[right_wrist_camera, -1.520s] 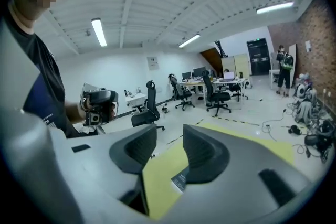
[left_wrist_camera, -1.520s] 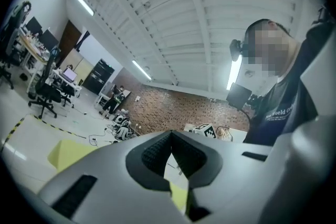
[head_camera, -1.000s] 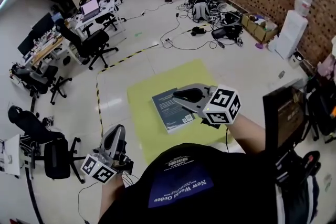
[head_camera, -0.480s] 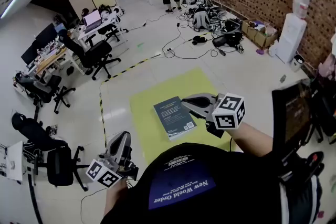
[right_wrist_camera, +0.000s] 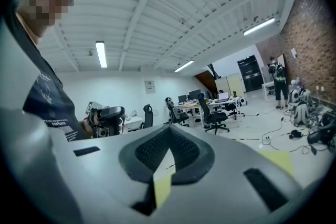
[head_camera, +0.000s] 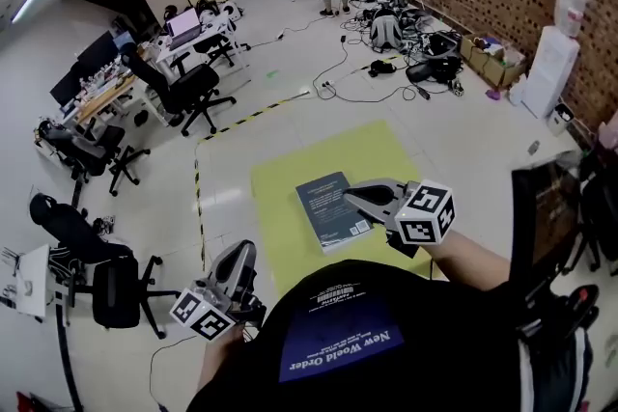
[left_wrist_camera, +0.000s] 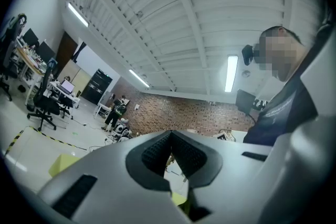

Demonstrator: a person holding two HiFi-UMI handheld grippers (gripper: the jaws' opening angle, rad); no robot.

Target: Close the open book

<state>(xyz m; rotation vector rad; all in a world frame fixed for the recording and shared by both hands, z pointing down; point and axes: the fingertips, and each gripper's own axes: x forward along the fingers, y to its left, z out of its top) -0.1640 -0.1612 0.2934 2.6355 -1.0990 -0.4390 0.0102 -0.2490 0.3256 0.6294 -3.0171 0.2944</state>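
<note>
Between your right gripper's jaws there is nothing: the pads meet at the tips, fully closed, with only mat and floor showing through the notch behind them. The left gripper's jaws are closed and empty too, and it hangs low at your left side, well apart from the work.

Just beyond the right tips lies the book, flat on the yellow mat with its dark cover up. It looks closed already, so I'd judge the task done or very nearly so. From the head view the right tips overlap the book's near right edge (whether they touch it or ride above it cannot be told).

What could go wrong from here: a sideways drag with those closed tips could catch the cover's edge and flip it open again, or slide the whole book across the mat. Pull straight back and up rather than sweeping across.

You have room. Bare mat shows on the book's far and left sides. Striped tape marks the floor left of the mat, and the chairs and cables stand well clear.
</note>
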